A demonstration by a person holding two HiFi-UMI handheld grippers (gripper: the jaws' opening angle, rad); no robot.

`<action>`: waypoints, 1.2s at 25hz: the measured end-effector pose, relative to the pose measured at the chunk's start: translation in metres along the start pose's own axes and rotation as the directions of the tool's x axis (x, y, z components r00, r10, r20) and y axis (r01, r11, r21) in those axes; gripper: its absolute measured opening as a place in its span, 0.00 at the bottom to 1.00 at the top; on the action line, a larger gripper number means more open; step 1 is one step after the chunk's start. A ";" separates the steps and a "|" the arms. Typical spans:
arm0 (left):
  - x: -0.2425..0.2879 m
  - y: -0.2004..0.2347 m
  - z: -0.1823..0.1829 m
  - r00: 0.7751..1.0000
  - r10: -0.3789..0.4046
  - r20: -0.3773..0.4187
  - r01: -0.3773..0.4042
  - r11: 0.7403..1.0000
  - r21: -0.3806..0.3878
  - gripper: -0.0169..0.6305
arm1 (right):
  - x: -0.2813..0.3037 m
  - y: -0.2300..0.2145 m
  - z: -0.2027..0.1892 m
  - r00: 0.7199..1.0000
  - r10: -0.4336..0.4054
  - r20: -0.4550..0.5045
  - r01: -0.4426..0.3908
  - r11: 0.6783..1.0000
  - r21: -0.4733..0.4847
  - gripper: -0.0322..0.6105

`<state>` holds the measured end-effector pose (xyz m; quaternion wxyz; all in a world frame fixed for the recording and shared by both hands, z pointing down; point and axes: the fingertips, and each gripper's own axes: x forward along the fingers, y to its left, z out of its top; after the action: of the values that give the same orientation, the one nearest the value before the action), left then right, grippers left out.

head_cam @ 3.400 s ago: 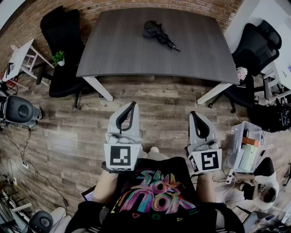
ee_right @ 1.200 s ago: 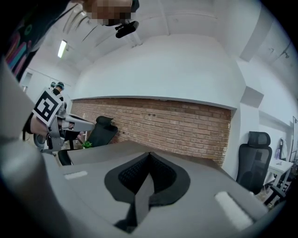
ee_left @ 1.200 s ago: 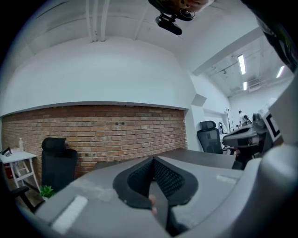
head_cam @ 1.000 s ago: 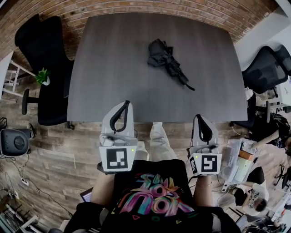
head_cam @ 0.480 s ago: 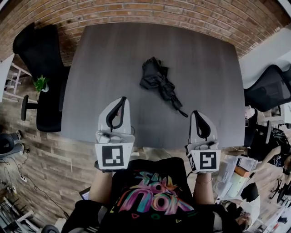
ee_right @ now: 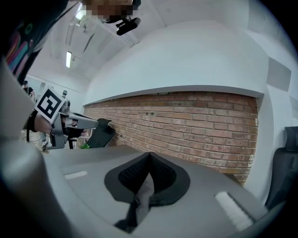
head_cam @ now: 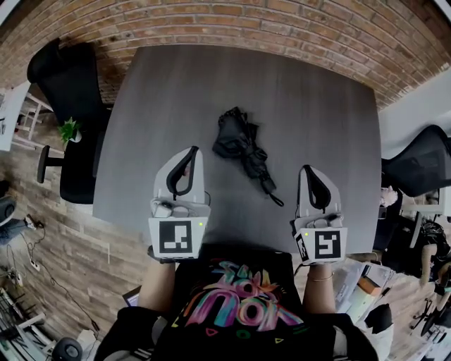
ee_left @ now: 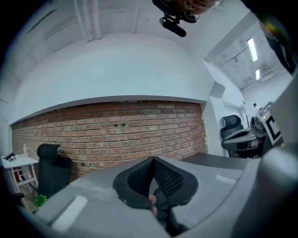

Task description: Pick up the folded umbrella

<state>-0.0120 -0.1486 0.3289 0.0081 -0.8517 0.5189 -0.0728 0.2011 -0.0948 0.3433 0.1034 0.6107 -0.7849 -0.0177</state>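
A black folded umbrella [head_cam: 238, 143] lies near the middle of the dark grey table [head_cam: 331, 120], its thin handle end pointing toward the near right. My left gripper [head_cam: 189, 152] hovers over the table's near part, just left of the umbrella and apart from it, jaws together with nothing in them. My right gripper [head_cam: 309, 170] hangs over the near right part, right of the handle end, also shut and empty. In both gripper views the left gripper [ee_left: 152, 161] and right gripper [ee_right: 149, 155] show only their own closed jaws; the umbrella is hidden there.
A brick wall [head_cam: 282, 21] runs behind the table. A black office chair [head_cam: 67, 77] and a small potted plant [head_cam: 68, 130] stand at the left, another black chair [head_cam: 423, 169] at the right. Boxes and clutter [head_cam: 363, 285] lie on the wooden floor near right.
The person has stepped up to the table. Both grippers have come forward from over the floor to above the table's near edge, beside the umbrella. Their jaws stayed shut.
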 end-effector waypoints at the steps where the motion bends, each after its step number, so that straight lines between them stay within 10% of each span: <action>1: 0.001 -0.001 0.000 1.000 0.003 -0.001 -0.003 1.000 0.002 0.03 | 0.002 -0.002 0.001 1.000 0.005 0.004 -0.005 1.000 0.002 0.05; 30: 0.012 0.021 -0.003 1.000 -0.015 -0.014 0.015 1.000 -0.011 0.03 | 0.045 0.018 -0.009 0.996 0.085 -0.039 -0.079 0.989 0.124 0.11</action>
<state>-0.0253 -0.1687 0.3313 -0.0006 -0.8551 0.5128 -0.0758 0.1752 -0.1333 0.3607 0.0839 0.5833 -0.8065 0.0482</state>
